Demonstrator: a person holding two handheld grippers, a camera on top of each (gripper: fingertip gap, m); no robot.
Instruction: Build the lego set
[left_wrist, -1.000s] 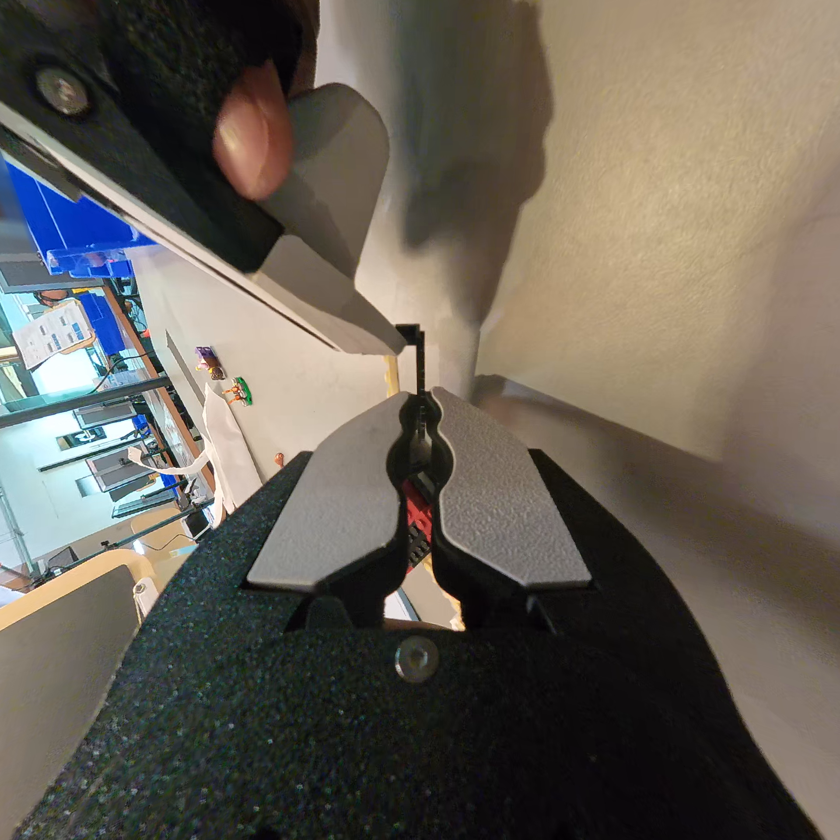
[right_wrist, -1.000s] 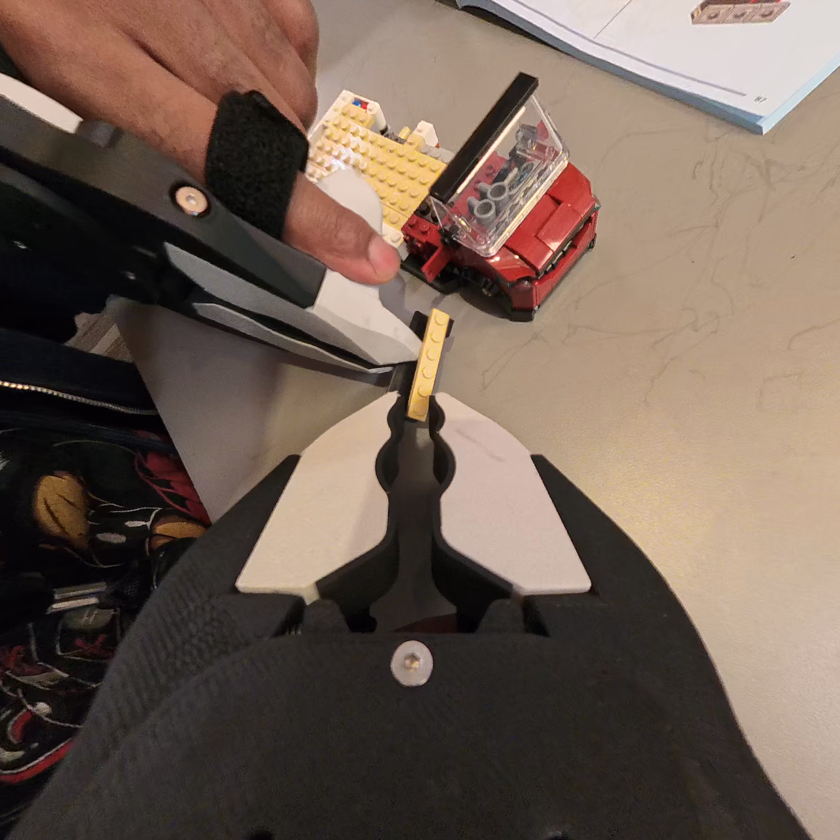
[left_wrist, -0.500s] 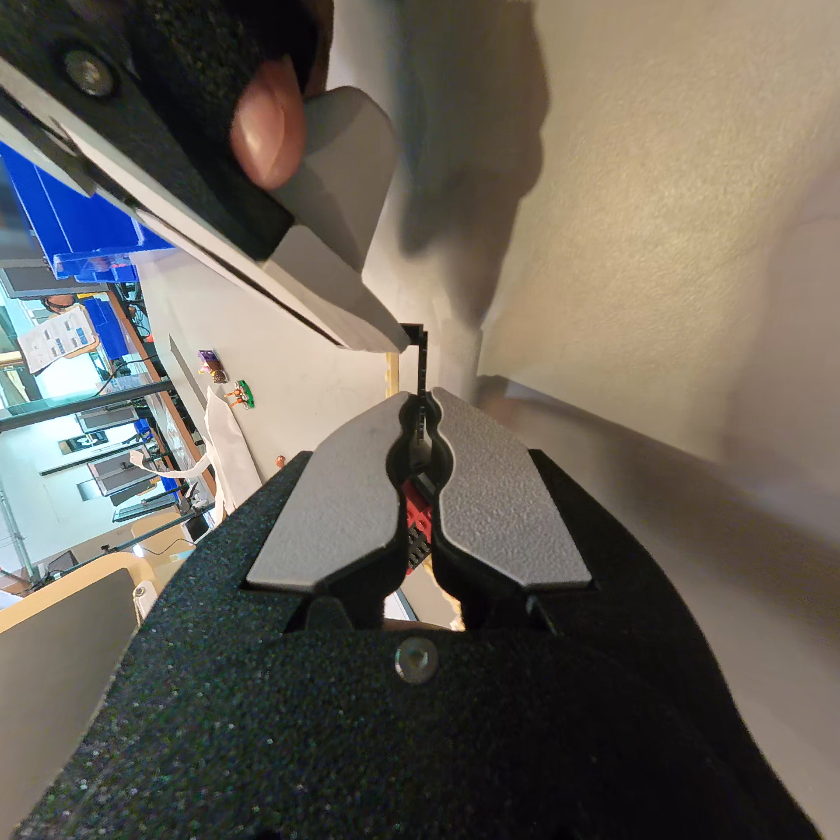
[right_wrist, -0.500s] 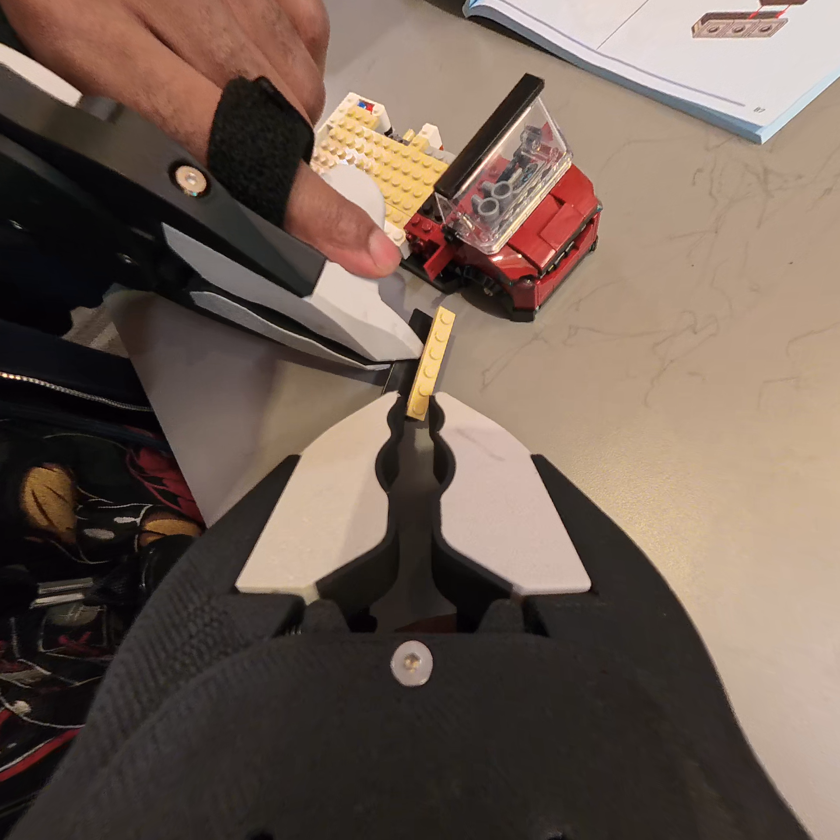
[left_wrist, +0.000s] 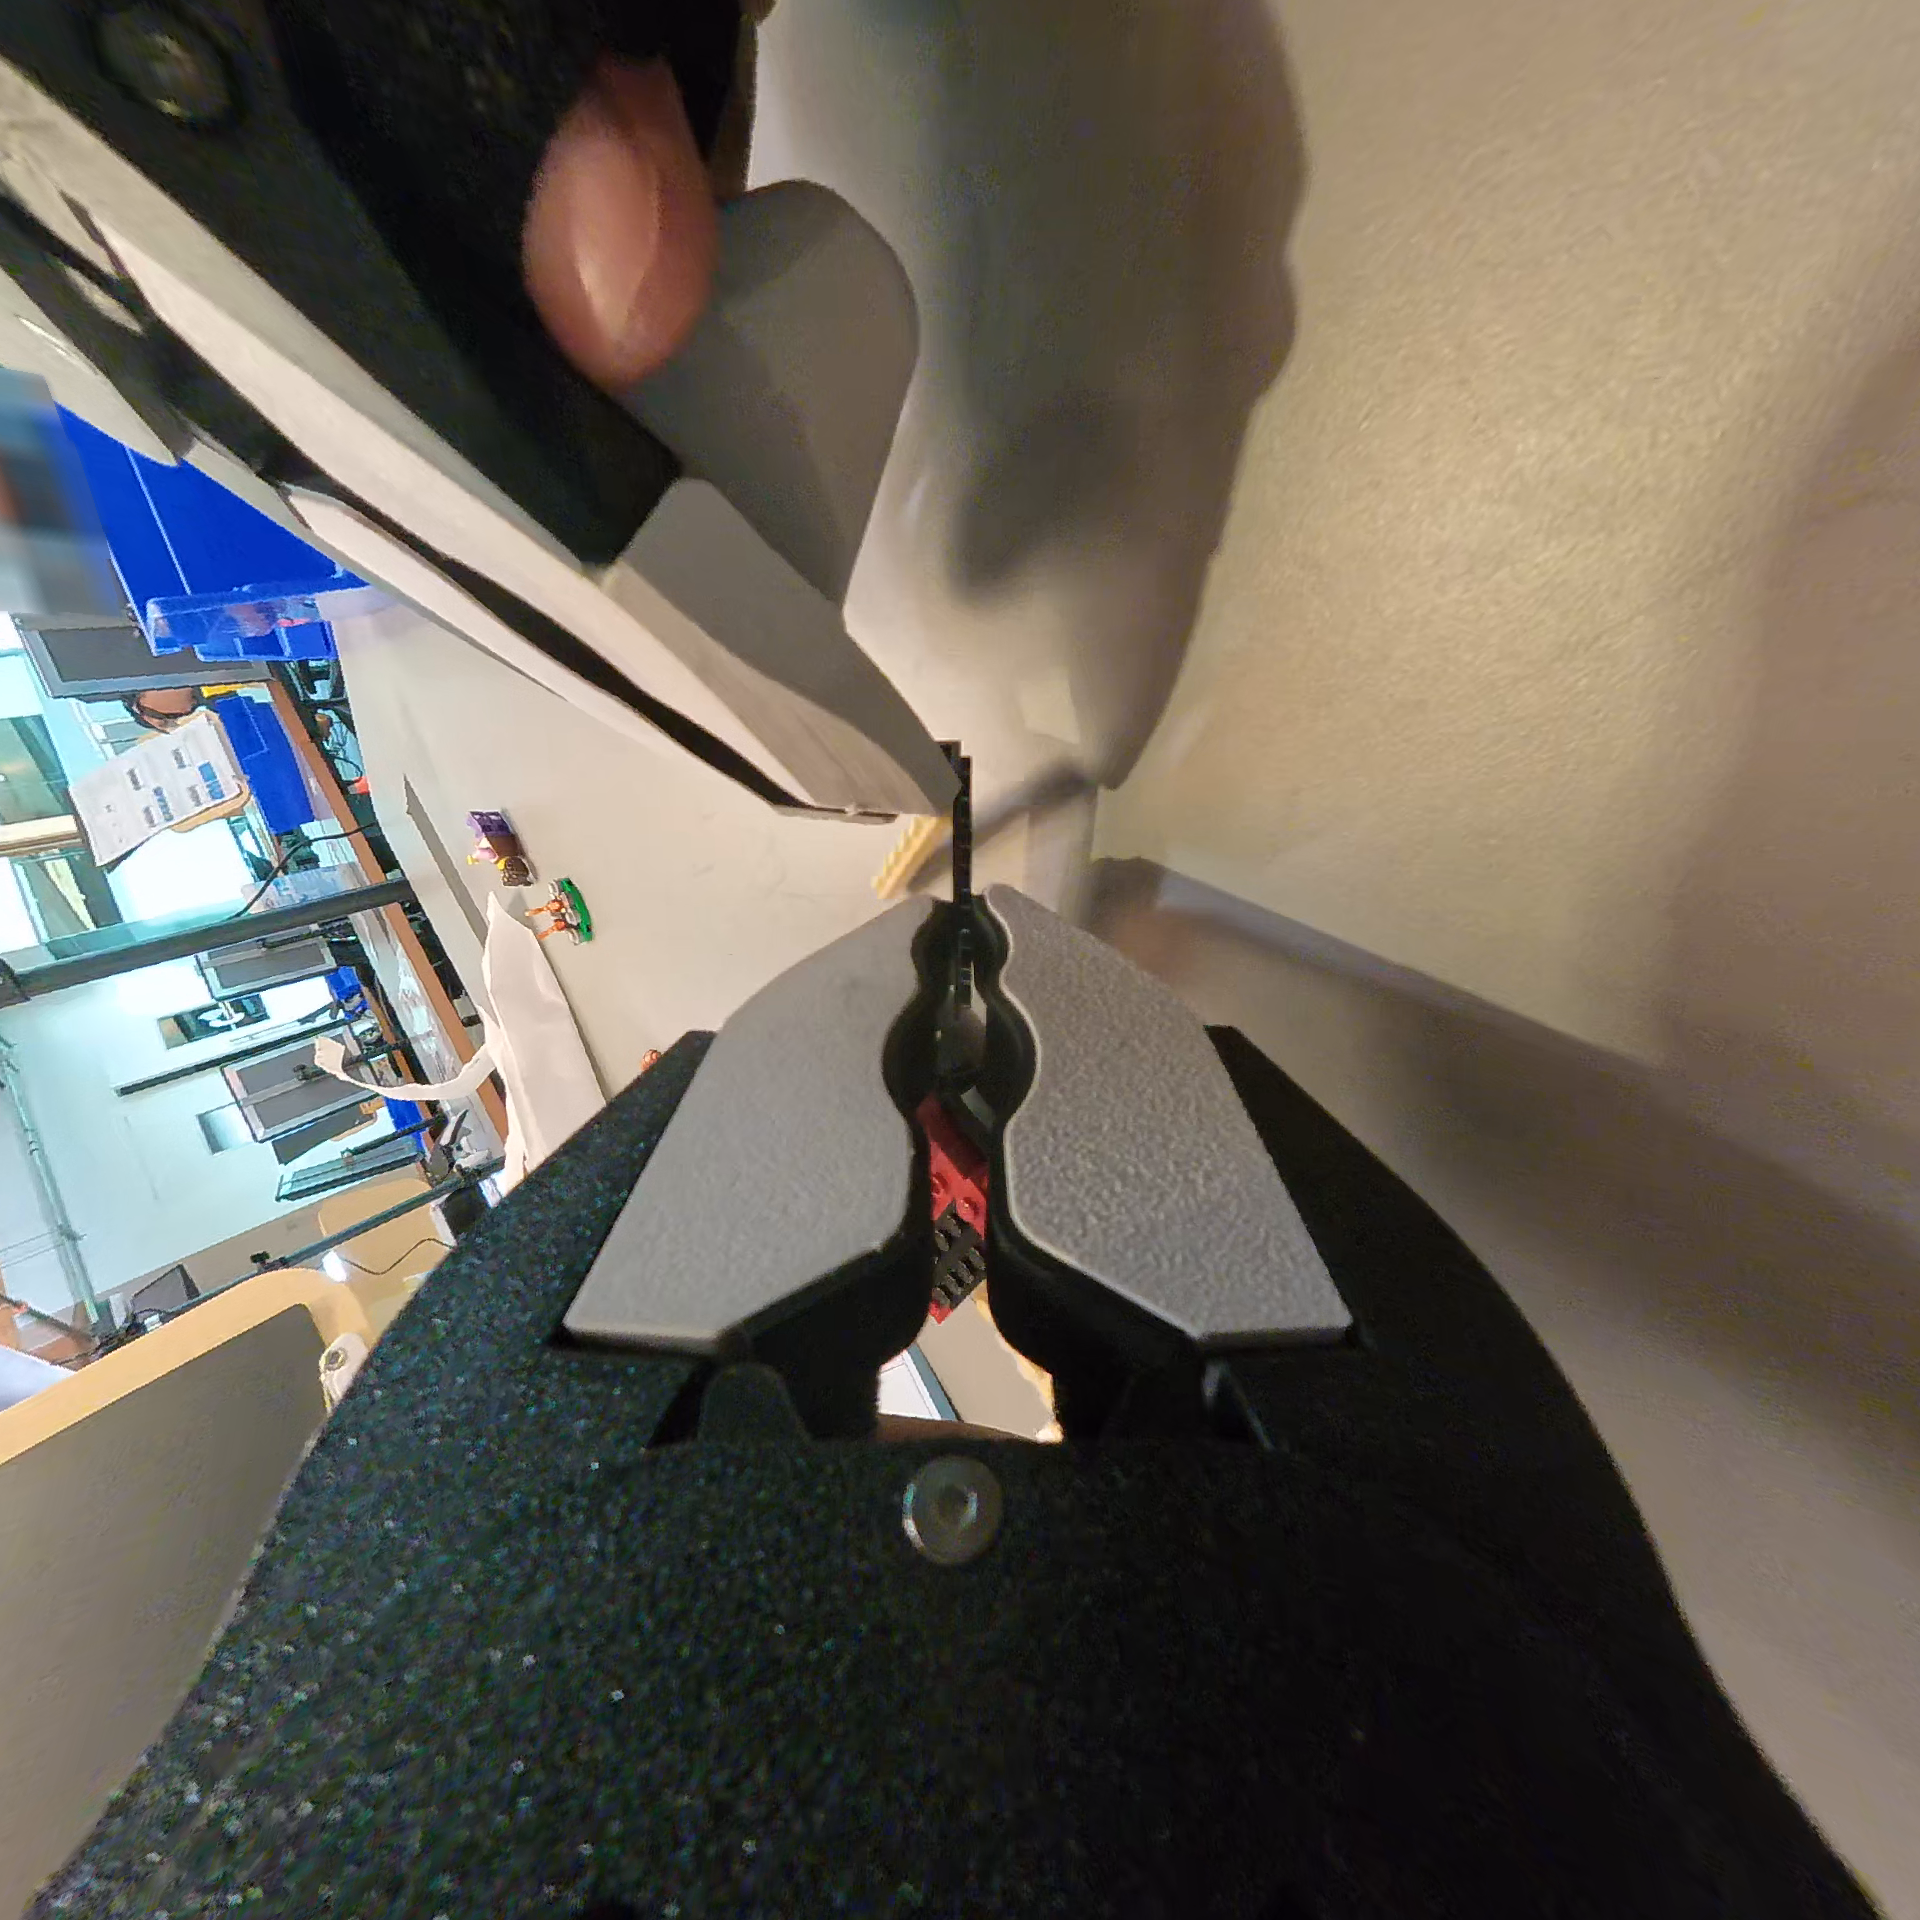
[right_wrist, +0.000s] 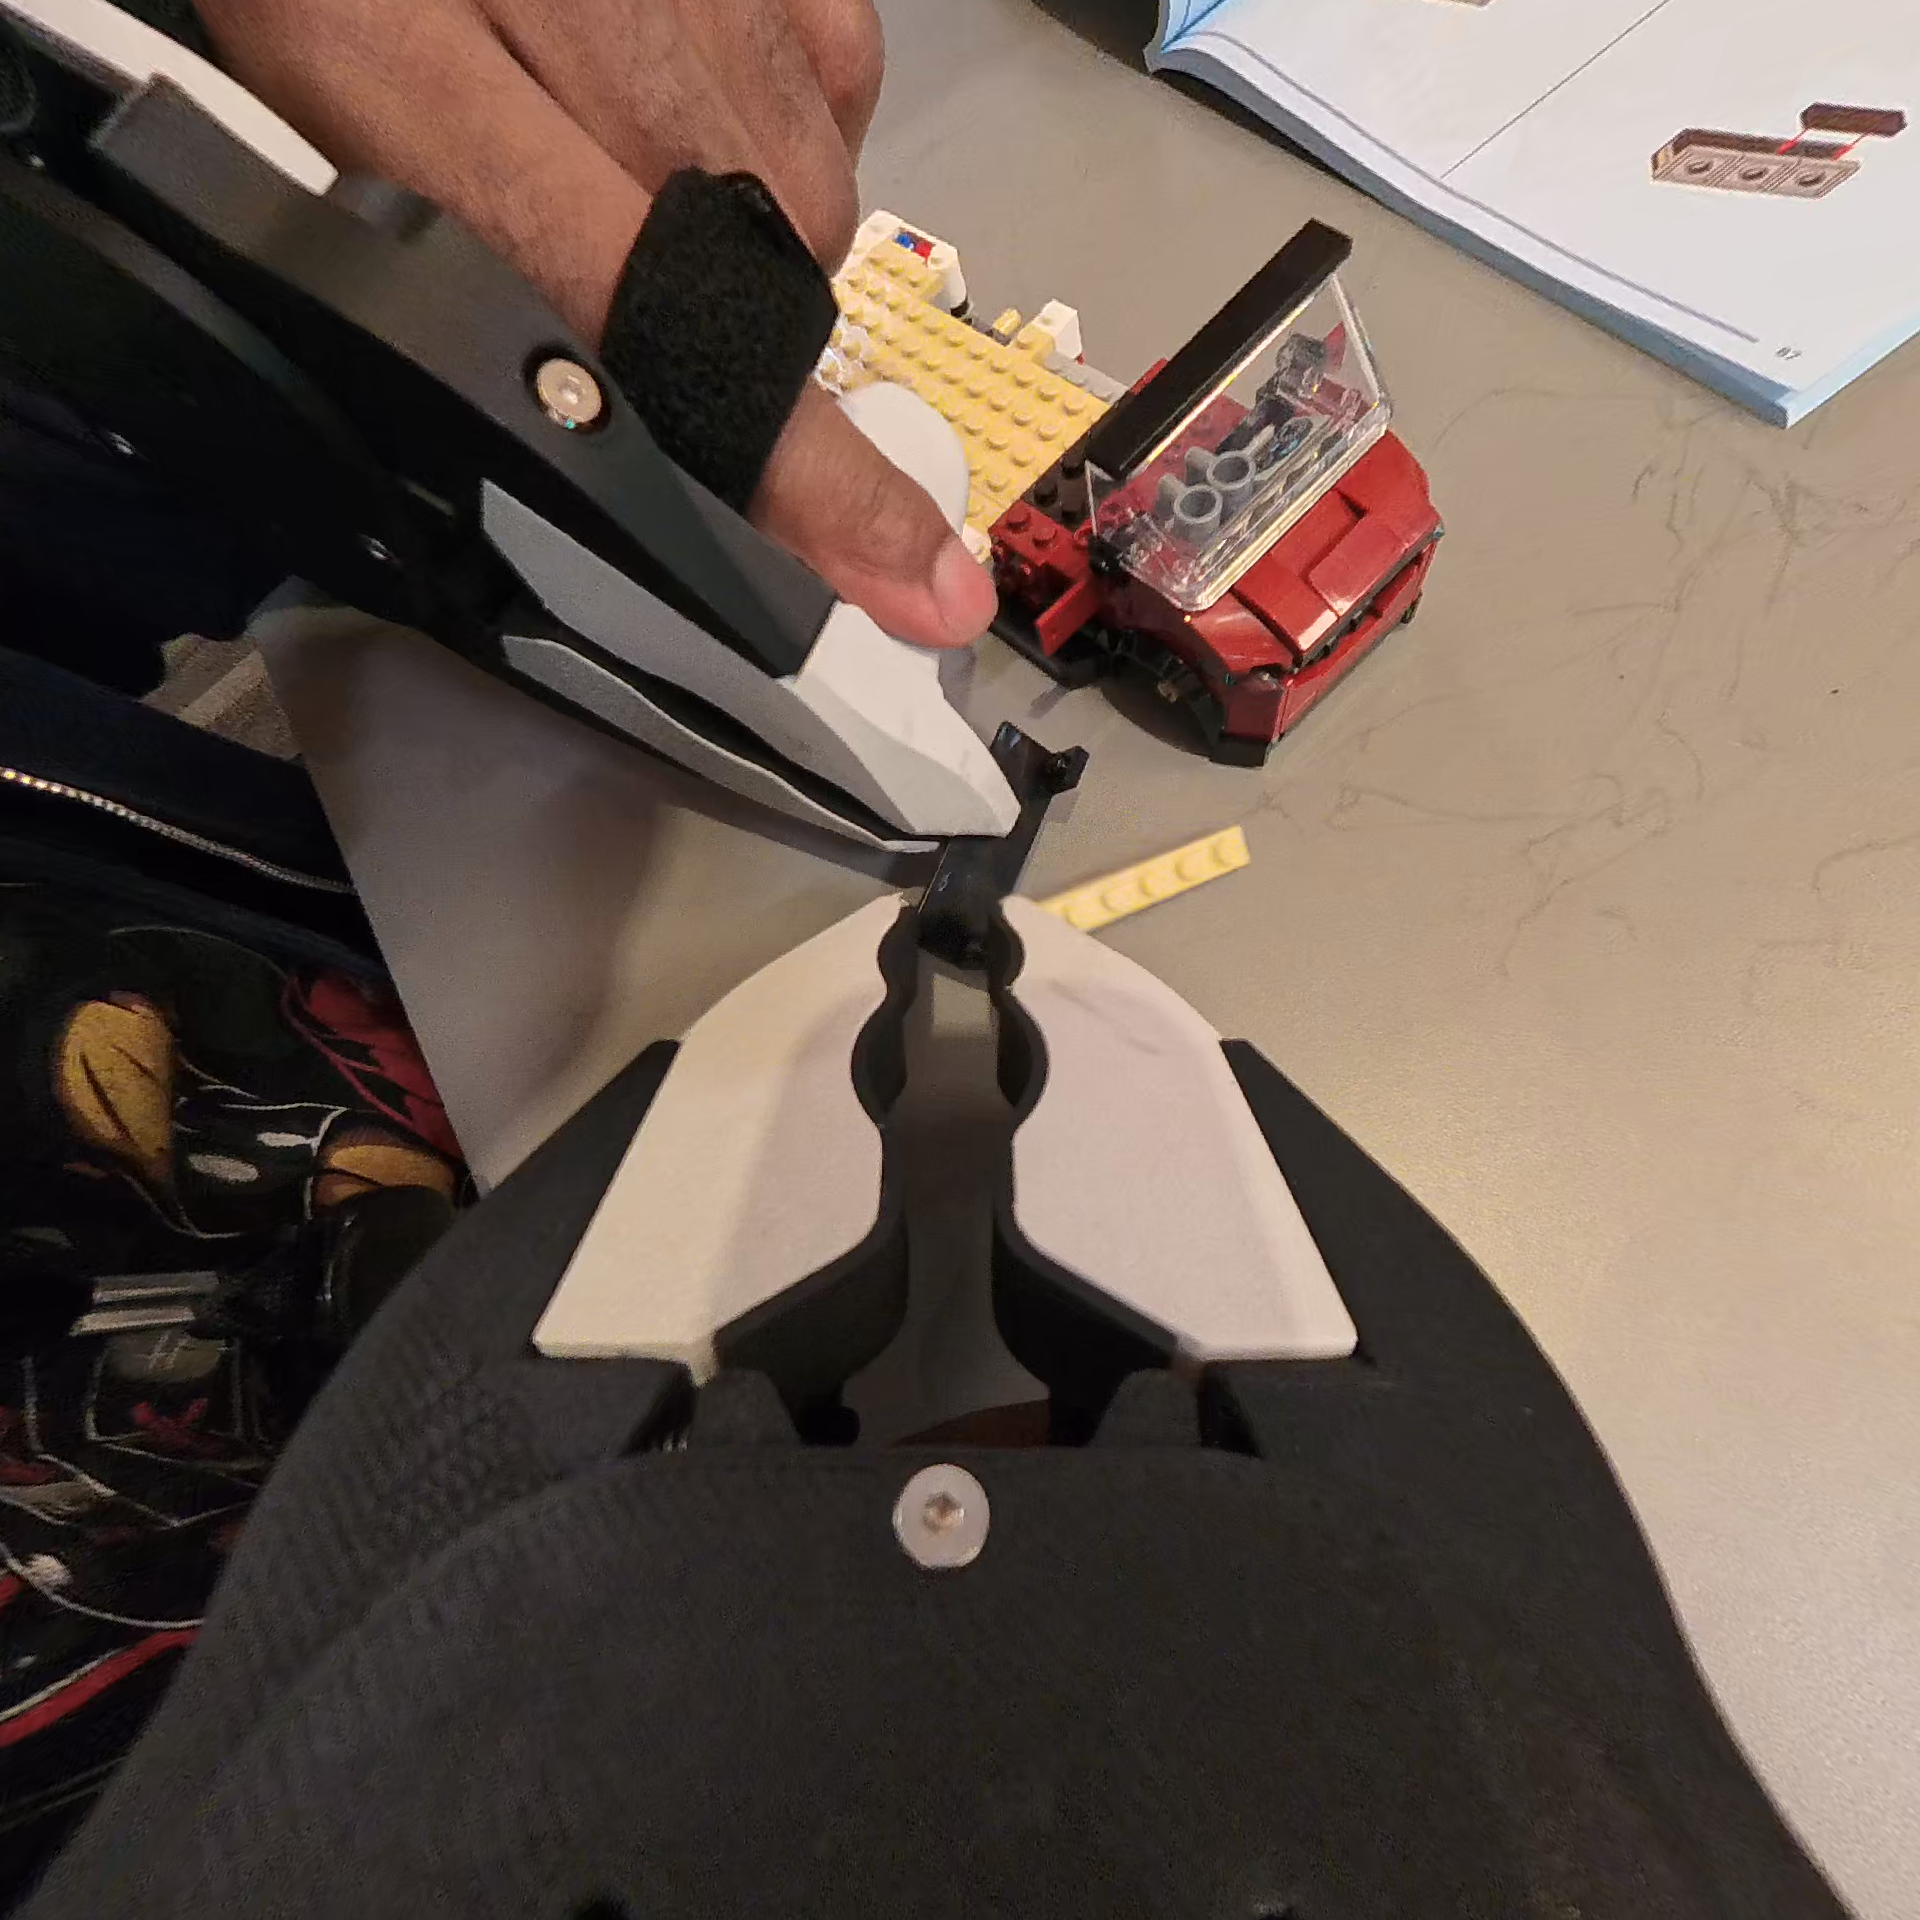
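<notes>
Left gripper (right_wrist: 987, 821): closed edge-on upon a thin black plate (right_wrist: 1023, 821), left of centre.
Right gripper (right_wrist: 961, 920): near centre, narrowly parted, pads clamping the same plate's near end.
Yellow strip (right_wrist: 1148, 888): loose on the worktop (right_wrist: 1558, 935), just right of the fingertips.
Red car model (right_wrist: 1226, 540): far right, partly built, beside an open booklet (right_wrist: 1507, 125).
</notes>
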